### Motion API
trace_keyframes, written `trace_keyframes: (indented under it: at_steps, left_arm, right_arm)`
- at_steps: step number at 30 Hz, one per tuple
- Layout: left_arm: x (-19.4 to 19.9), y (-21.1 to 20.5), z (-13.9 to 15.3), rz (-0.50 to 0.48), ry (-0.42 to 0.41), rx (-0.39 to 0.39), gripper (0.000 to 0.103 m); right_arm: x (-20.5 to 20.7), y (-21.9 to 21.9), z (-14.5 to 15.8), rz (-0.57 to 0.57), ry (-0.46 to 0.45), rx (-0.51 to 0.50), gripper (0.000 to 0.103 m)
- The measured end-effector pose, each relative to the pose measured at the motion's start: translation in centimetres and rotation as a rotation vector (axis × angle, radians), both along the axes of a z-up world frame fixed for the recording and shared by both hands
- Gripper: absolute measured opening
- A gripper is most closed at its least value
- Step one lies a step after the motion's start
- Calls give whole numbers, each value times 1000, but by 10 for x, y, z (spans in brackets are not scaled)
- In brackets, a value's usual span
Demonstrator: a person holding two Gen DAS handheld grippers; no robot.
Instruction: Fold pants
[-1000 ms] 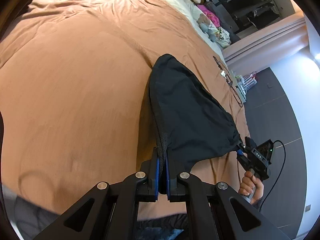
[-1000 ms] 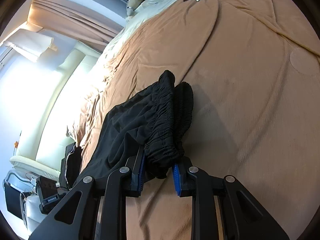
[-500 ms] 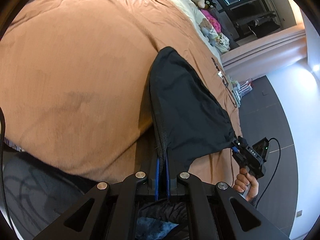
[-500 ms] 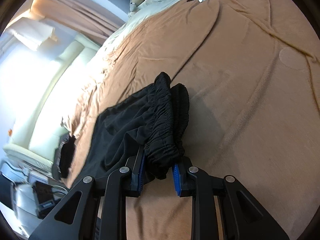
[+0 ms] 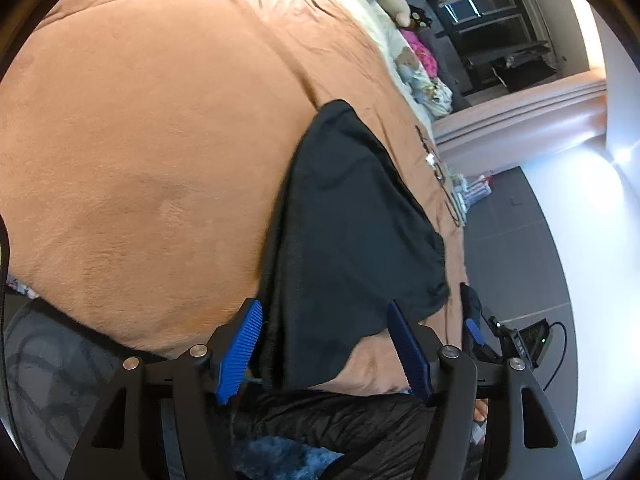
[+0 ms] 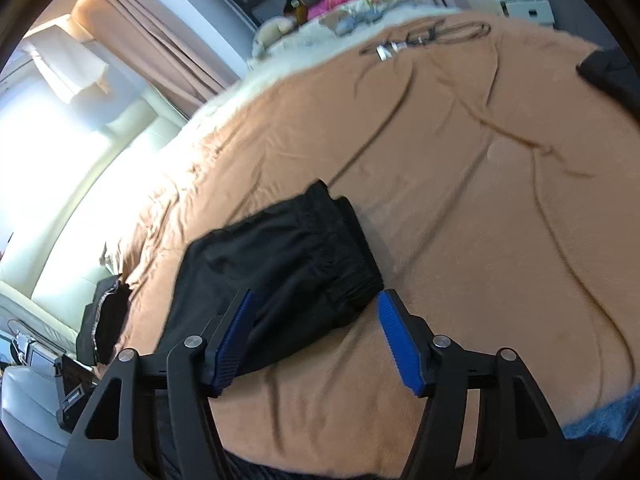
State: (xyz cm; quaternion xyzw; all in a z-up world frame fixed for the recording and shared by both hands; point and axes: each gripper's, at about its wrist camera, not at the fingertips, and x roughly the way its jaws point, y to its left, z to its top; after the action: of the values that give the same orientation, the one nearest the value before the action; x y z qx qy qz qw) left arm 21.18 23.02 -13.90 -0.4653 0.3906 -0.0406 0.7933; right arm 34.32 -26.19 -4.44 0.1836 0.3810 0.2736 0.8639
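- I cannot see the near end of the black folded pants (image 5: pixel 352 240) in the left view; it drops out of sight behind the left gripper (image 5: pixel 324 348).
- In the right view, the pants' near left corner is hidden behind a blue ribbed pad (image 6: pixel 234 338).
- The soft toys (image 6: pixel 276 28) at the far end of the brown fuzzy blanket (image 6: pixel 460 200) are too blurry to make out.
- A dark cloth thing (image 6: pixel 612 70) is cut off by the right edge.
- The thin black cord (image 6: pixel 448 34) is too small for me to tell what it is.
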Motion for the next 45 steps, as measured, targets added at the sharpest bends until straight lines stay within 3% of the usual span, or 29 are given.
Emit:
trace_keyframes:
  at_steps: [5,11,15,26,32,35,41,45]
  left_arm:
    - [1,2,-8,3,5,-18,67]
    - [-6,8,-24,11,13,-61,67]
    - [-12,10,-33,30,7,-100,67]
    - [-35,8,-44,114,-32,-242,67]
    - [-33,8,-38,121,-20,-218,67]
    - [-30,12,-39,123,-26,-235,66]
    - [-29,11,-48,135,23,-213,39]
    - [-35,9,-49,136,44,-193,18]
  right_arm:
    - [-28,15,15,-3,-58,-62,63]
    - [-39,41,12,50,-83,-117,62]
    - [-45,70,8,98,-86,-170,56]
    - [-26,124,-3,174,-85,-244,46]
    - [-20,144,-15,196,-81,-279,44]
    - [-19,154,-26,212,-63,-321,35]
    - [-22,158,-49,238,3,-377,30]
    - [-25,157,-38,247,3,-378,29]
